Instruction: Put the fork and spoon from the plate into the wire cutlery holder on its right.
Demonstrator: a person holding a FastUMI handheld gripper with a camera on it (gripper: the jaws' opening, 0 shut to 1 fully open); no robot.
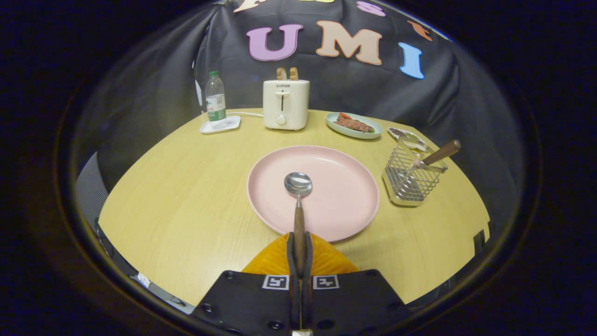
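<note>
The spoon (298, 205) is clamped by its wooden handle between the closed gripper (299, 245) fingers, its bowl held over the pink plate (345, 196), well apart from the wire holder (410, 179), where the fork (440, 153) is seen.

There's "SUPOR" printed across the front of the white toaster (286, 104). The bottle (215, 98) wears a green label too small to read. The gripper (299, 254) carries two square black-and-white markers.
</note>
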